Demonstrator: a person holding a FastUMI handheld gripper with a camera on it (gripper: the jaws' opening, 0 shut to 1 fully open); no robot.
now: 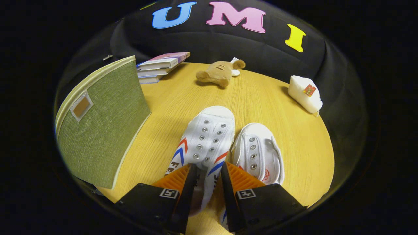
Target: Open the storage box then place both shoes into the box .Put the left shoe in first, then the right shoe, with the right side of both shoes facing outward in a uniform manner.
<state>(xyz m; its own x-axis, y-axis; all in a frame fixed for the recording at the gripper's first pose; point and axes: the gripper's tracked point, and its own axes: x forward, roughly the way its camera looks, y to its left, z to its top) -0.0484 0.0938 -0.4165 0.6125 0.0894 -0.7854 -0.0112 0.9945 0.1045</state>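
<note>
Two white canvas shoes lie on the wooden table with their toes pointing away from me. The bigger-looking one, with red and blue stripes, has its rear part between my fingers, and my gripper is shut on it, one finger pressing each side. The other white shoe lies just to its right, tilted, with its edge touching the first shoe. To the left of the fingers stands the green fabric storage box with cream trim and a label pocket. I cannot tell whether its lid is open.
Beyond the box lies a stack of books. A brown plush toy lies at the table's far edge, and a white pouch sits at the far right. Bare tabletop lies between the shoes and the plush toy.
</note>
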